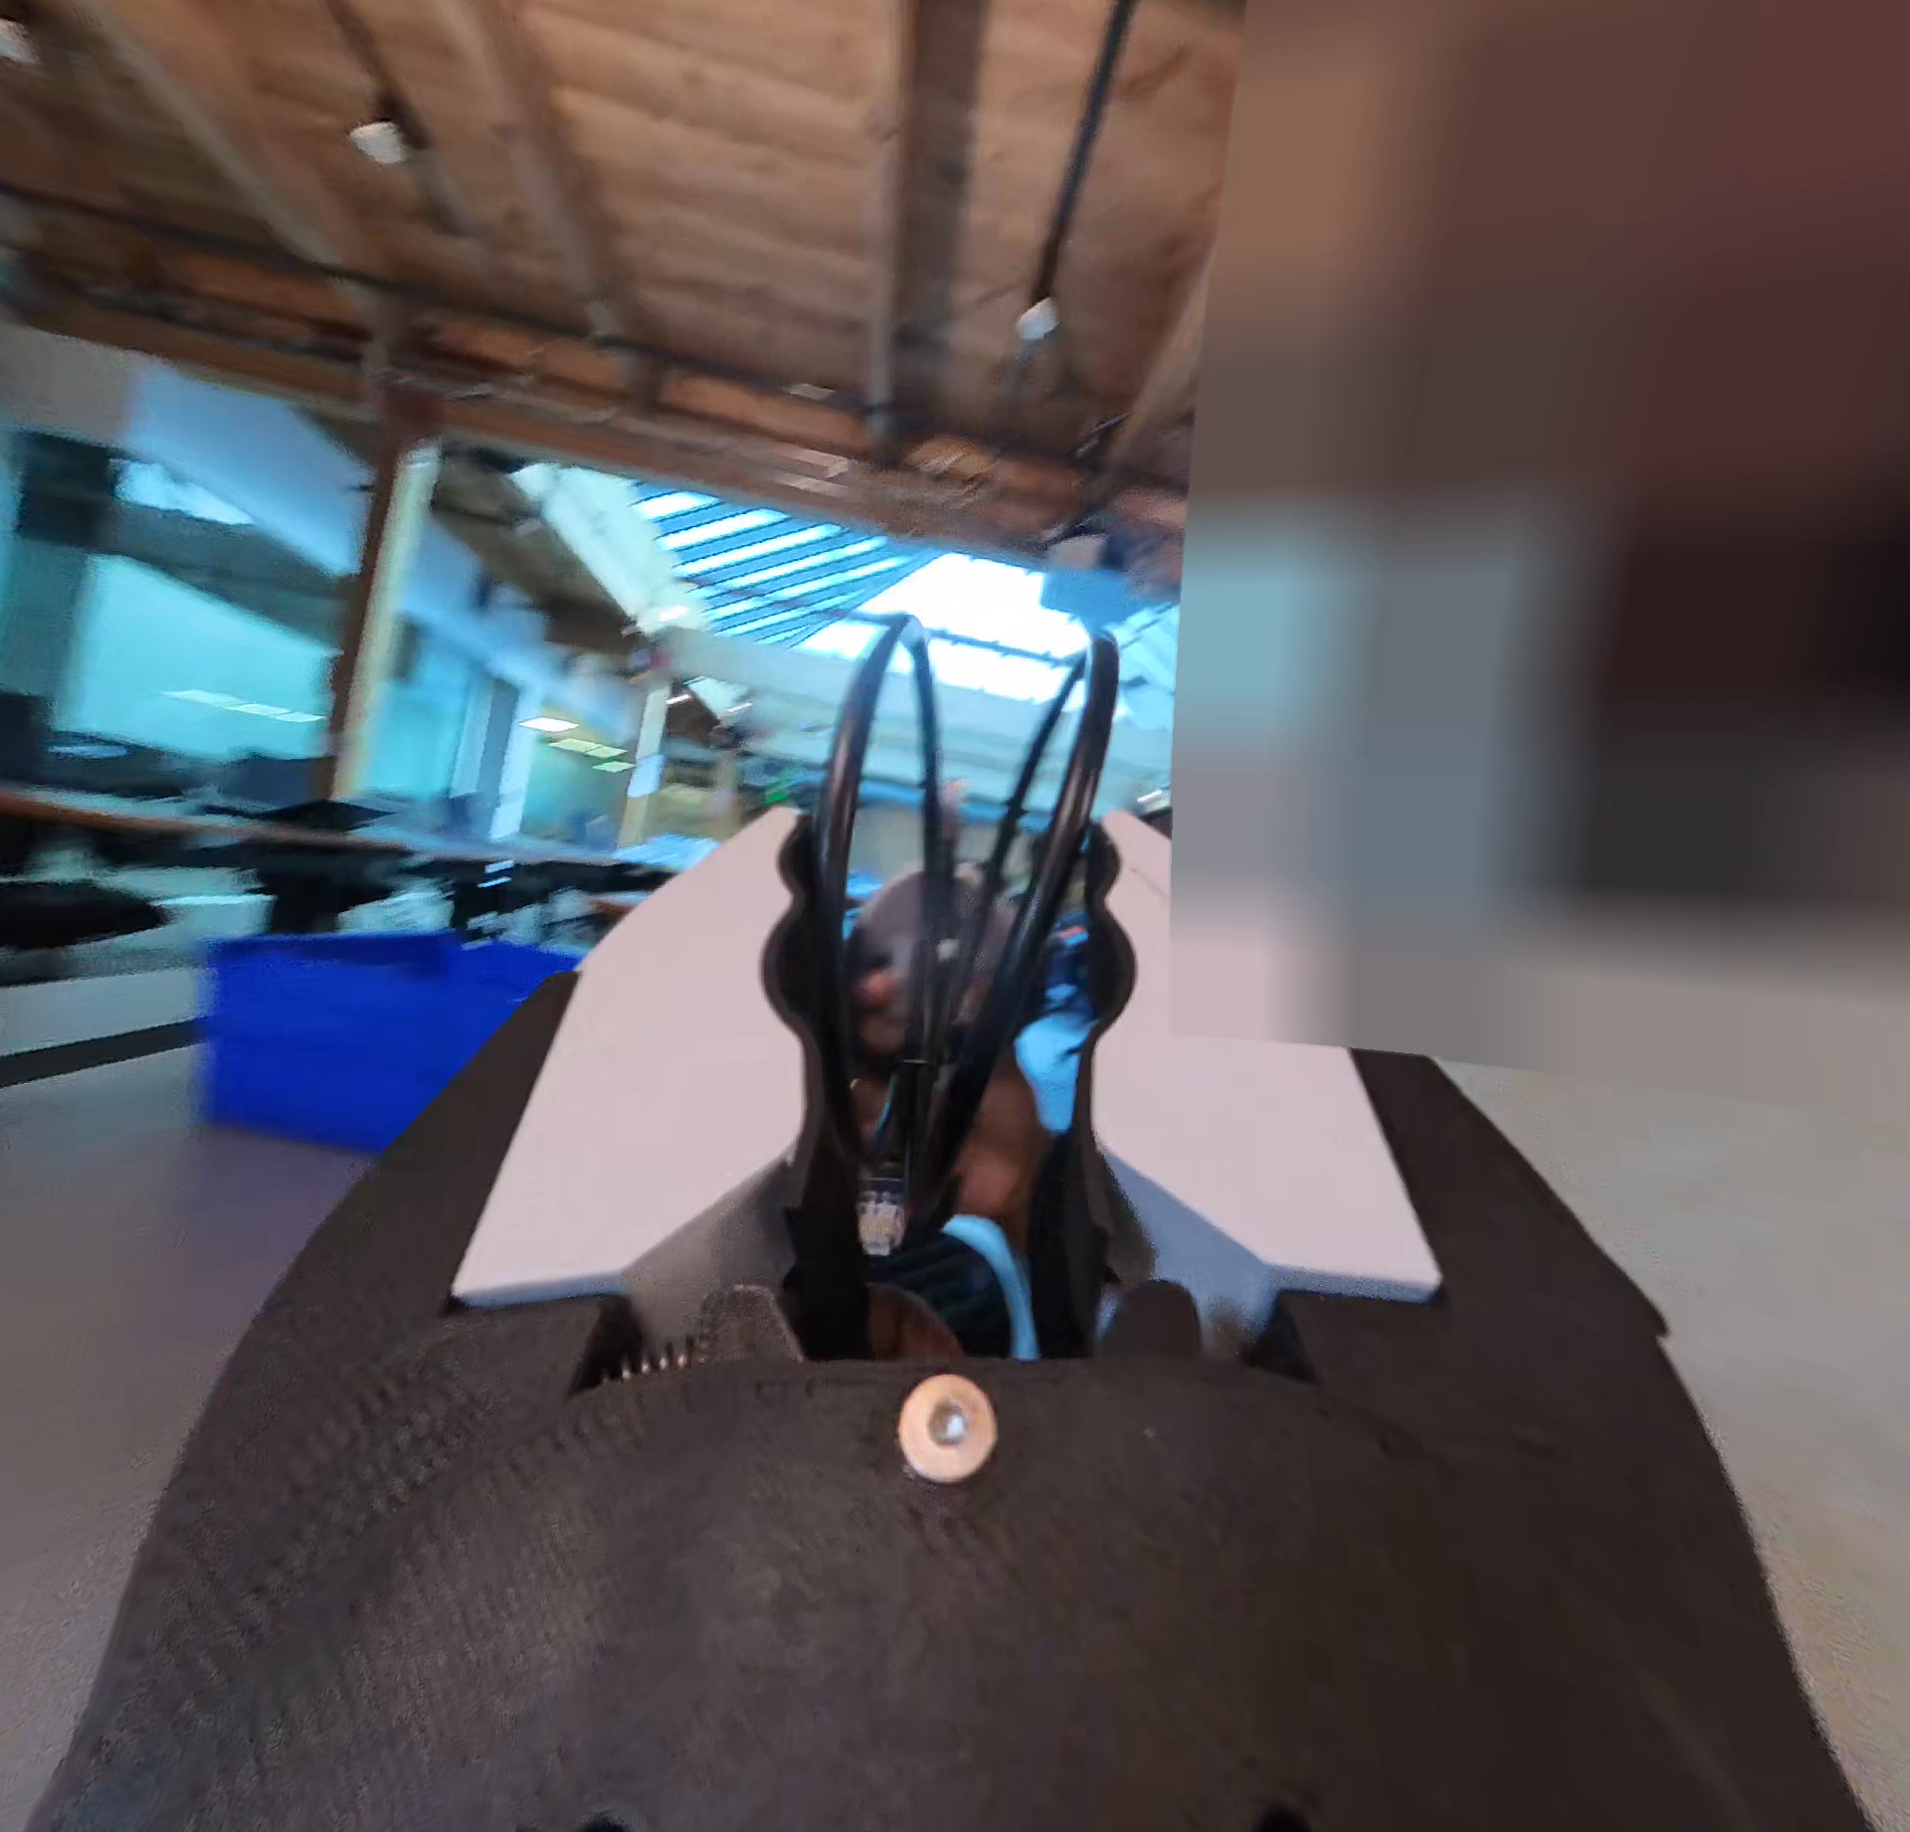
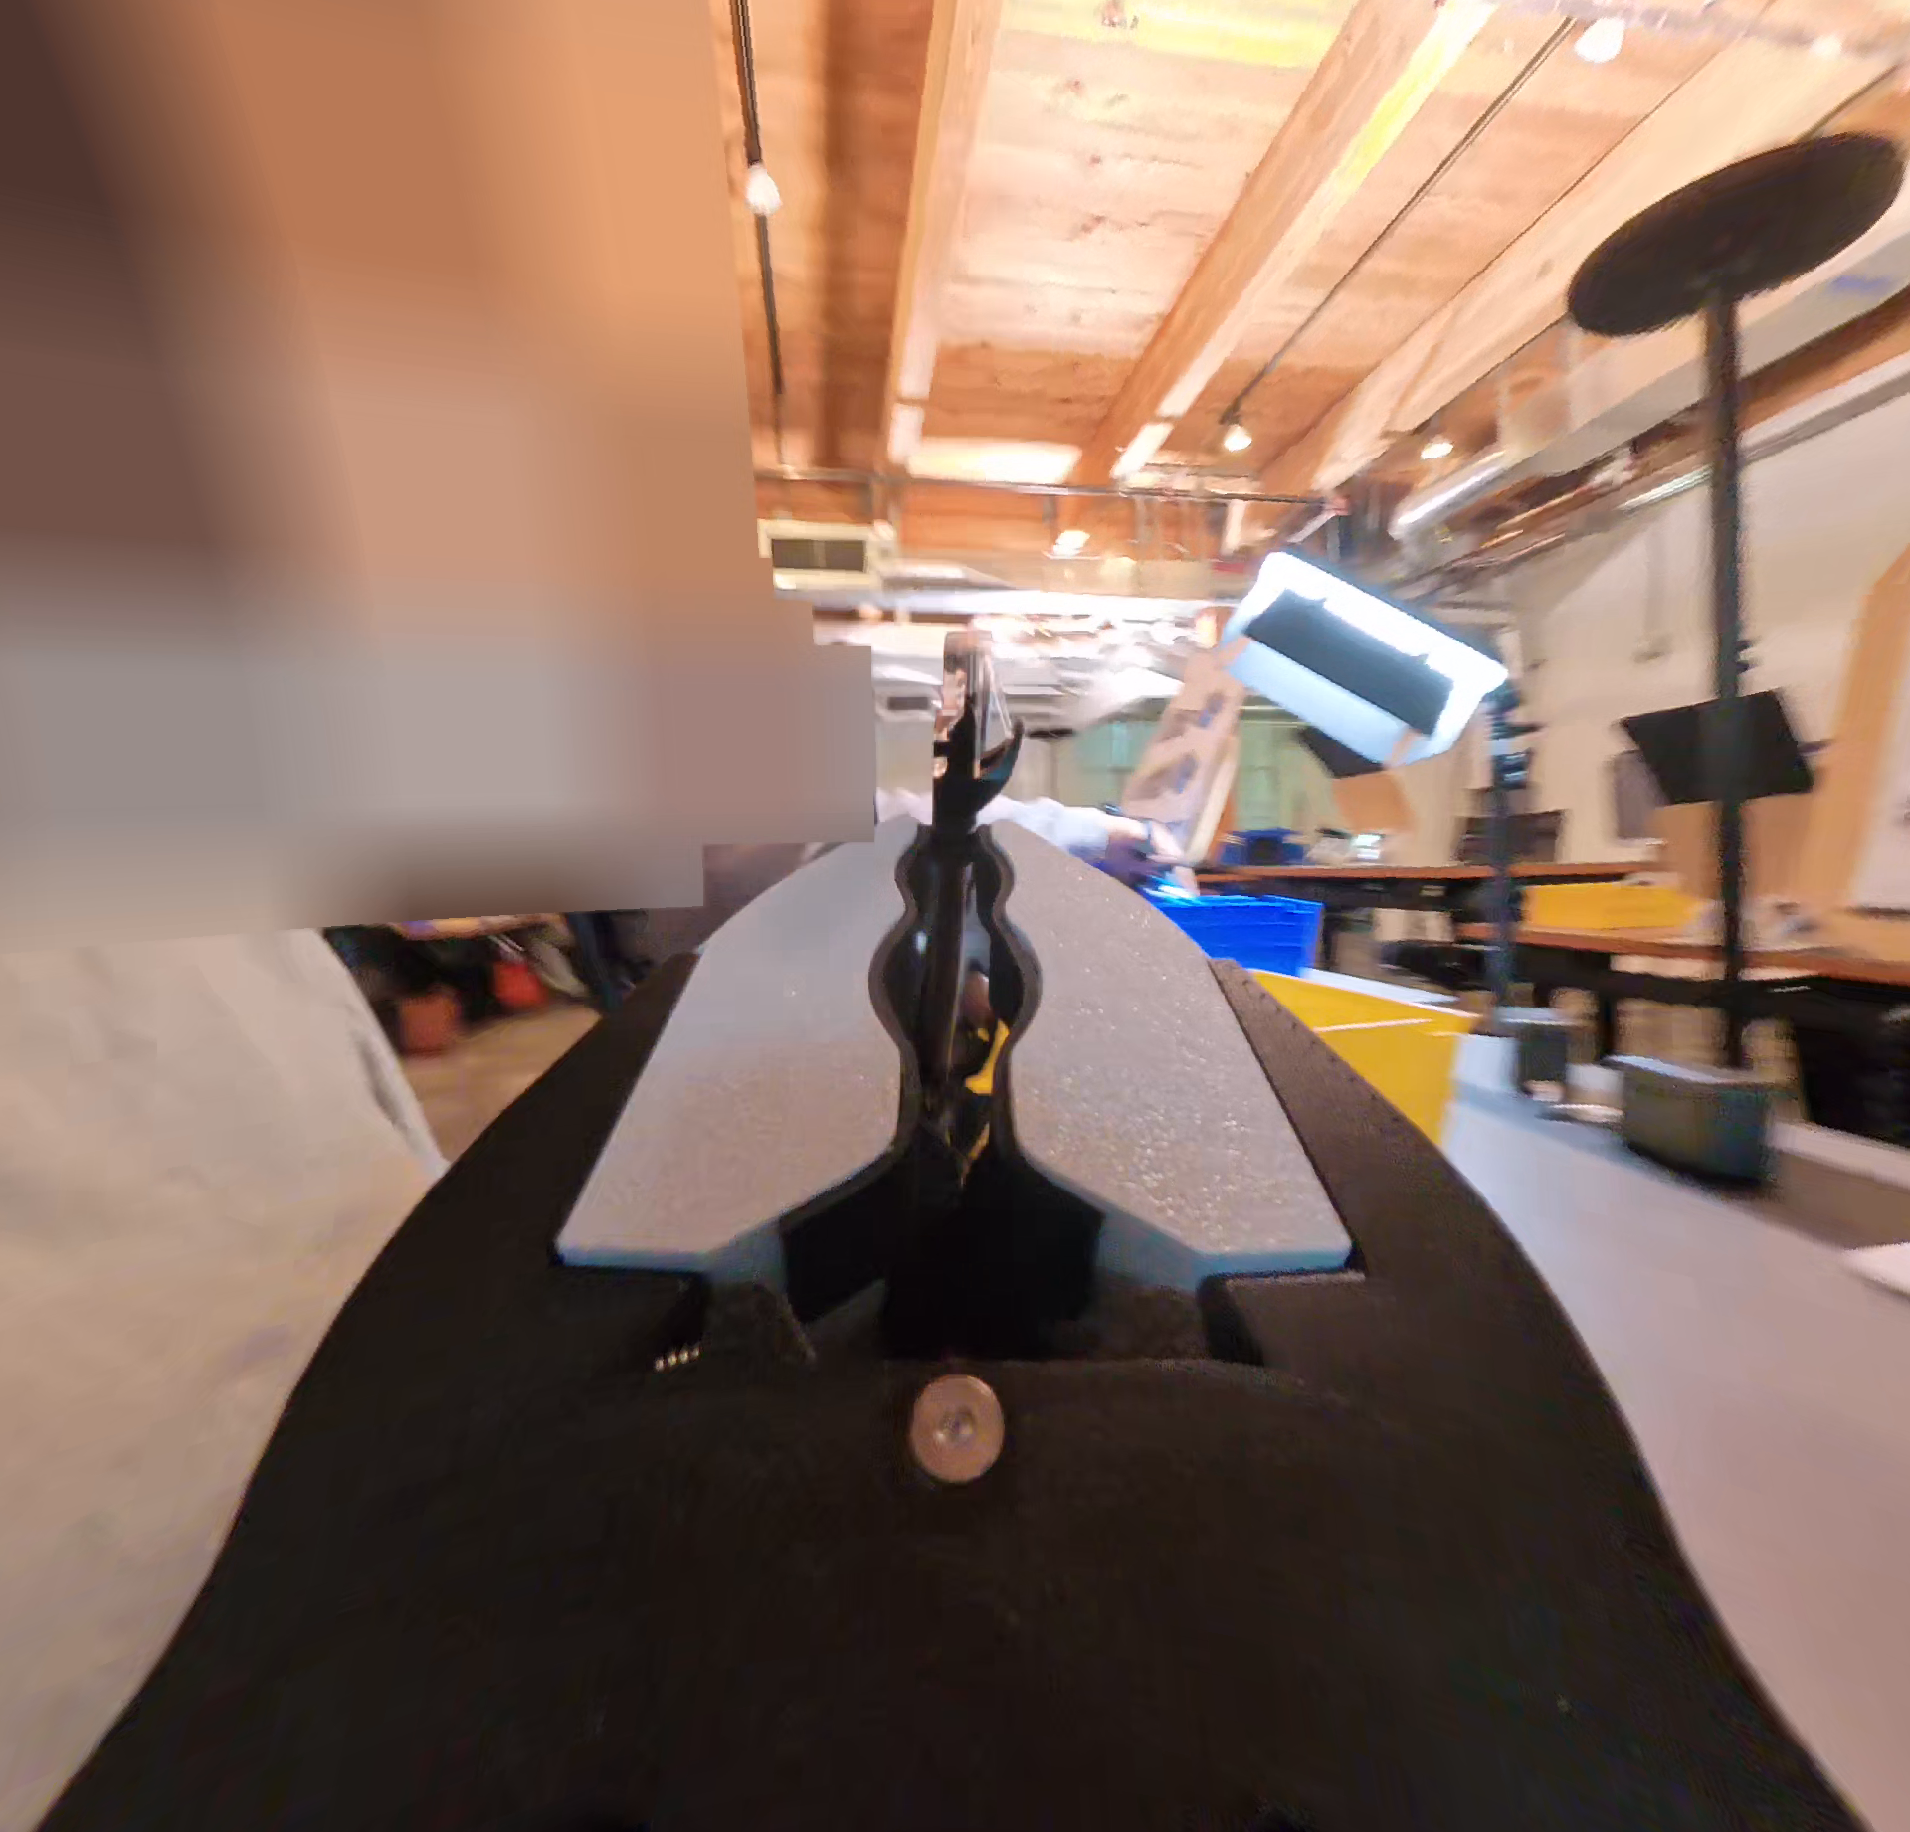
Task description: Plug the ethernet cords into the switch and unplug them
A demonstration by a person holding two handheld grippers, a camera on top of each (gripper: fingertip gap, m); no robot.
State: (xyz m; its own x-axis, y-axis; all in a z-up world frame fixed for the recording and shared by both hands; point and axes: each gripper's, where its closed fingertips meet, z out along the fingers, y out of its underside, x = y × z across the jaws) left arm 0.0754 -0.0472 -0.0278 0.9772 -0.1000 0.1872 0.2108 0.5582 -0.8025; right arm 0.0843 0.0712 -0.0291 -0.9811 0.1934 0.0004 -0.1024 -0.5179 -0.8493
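- Your left hand-held gripper (image 1: 946, 914) points upward toward the wooden ceiling (image 1: 724, 181), its pale fingers (image 1: 661, 1059) partly apart with a clear gap between them
- Loops of black ethernet cord (image 1: 1044, 852) stand in that gap, arching above the fingertips; the loops lie against the dark inner pads, but you cannot tell whether they are truly pinched
- A clear plug (image 1: 881, 1214) of that cord hangs low in the gap, close to the base of the fingers, pointing down
- Behind the left one, a blue bin (image 1: 341, 1028) sits on the grey surface (image 1: 124, 1266), to the left; the view is motion-blurred
- Your right hand-held gripper (image 2: 953, 873) also tilts upward, its grey fingers (image 2: 765, 1080) drawn nearly together, leaving only a thin wavy slit
- A second black cord (image 2: 943, 966) is clamped in that slit, and its plug end (image 2: 966, 708) with a clear clip sticks up past the fingertips
- The switch does not show in either view
- To the right in the right wrist view, a yellow bin (image 2: 1375, 1038) and another blue bin (image 2: 1251, 930) stand behind the fingers, a small grey box (image 2: 1695, 1111) rests on the surface (image 2: 1654, 1317), and a black stand (image 2: 1726, 646) with a round top rises beside it
- A lit panel light (image 2: 1364, 677) hangs tilted farther back
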